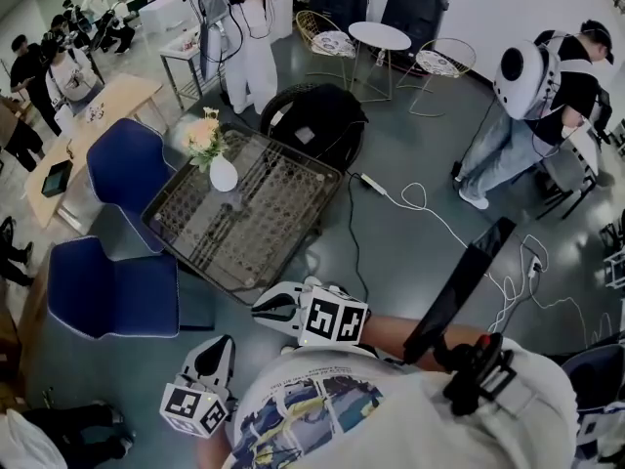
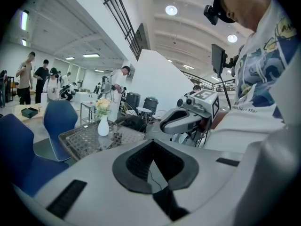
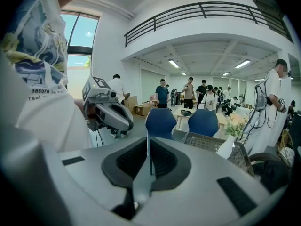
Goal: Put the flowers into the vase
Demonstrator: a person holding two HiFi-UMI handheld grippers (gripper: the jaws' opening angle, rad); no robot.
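A white vase (image 1: 223,174) stands on the far left part of the mesh-topped table (image 1: 278,218), and pale flowers (image 1: 203,135) sit in it. Both grippers are held close to my body, well short of the table. My left gripper (image 1: 219,344) is shut and empty; in its own view its jaws (image 2: 151,142) meet at the tips, with the vase (image 2: 103,126) and flowers (image 2: 103,106) far ahead on the left. My right gripper (image 1: 260,309) holds nothing, and its own view (image 3: 147,140) shows only a thin slit between the jaws. There the vase (image 3: 226,147) is far off to the right.
Two blue chairs (image 1: 127,169) (image 1: 112,286) stand left of the table. A black bag (image 1: 312,115) lies behind it. White cables (image 1: 420,203) trail over the floor to the right. A person (image 1: 532,96) bends at the far right; several others stand at the back.
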